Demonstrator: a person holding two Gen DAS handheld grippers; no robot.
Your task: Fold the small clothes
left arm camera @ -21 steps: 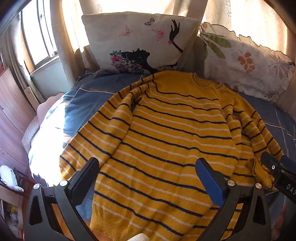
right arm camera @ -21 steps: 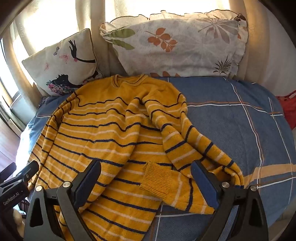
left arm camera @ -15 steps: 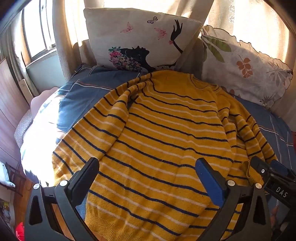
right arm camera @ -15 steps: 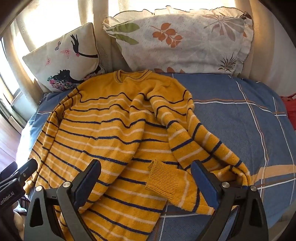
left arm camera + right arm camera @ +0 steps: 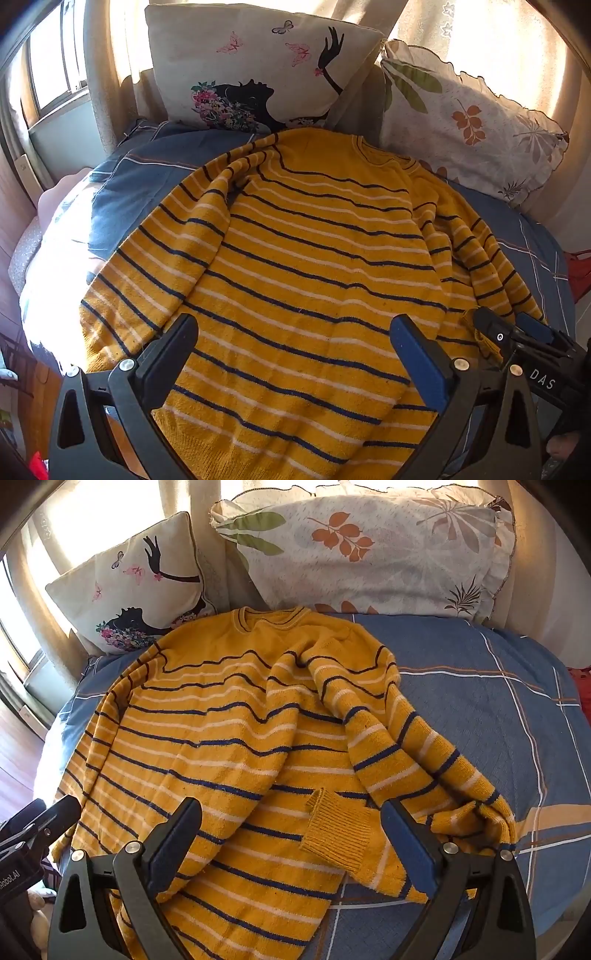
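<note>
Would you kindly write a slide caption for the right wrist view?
Open right gripper hovering over a yellow striped sweater spread on a blue plaid bedsheet, its ribbed cuff between the fingers.

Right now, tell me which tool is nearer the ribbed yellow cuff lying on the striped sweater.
Right. The right tool hangs open just above the ribbed yellow cuff; the left tool is open over the sweater's body, off to the cuff's left.

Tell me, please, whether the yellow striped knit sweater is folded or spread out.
Mostly spread: the yellow striped knit sweater lies flat on the bed, one sleeve bent across it.
</note>
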